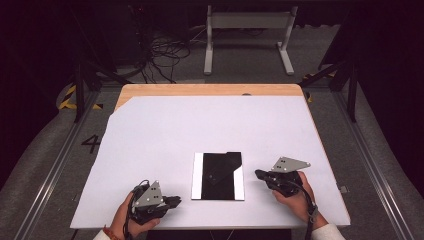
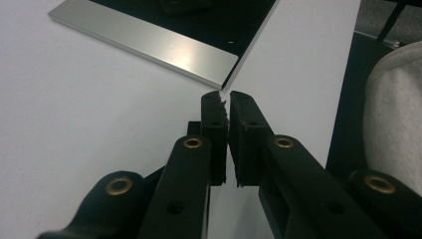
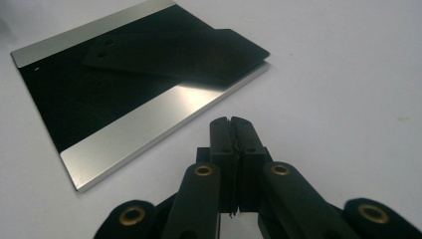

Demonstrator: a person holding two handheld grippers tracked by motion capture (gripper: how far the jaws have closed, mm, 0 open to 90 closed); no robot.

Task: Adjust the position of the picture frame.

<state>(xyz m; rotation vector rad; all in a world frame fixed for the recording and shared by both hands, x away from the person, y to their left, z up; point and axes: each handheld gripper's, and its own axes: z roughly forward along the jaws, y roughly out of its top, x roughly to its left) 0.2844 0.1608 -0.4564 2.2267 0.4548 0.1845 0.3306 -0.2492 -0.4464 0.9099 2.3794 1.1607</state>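
Between the two claws, near the white surface's (image 1: 165, 130) front edge, lies the black plate (image 1: 218, 176) with silver side strips. Left claw (image 1: 176, 201) and right claw (image 1: 258, 173) are both closed, empty, flanking it with nothing between.

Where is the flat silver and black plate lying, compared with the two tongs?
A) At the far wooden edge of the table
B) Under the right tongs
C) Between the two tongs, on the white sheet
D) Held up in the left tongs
C: in the high view the plate lies flat on the white sheet, with the left tongs and the right tongs on either side, both apart from it.
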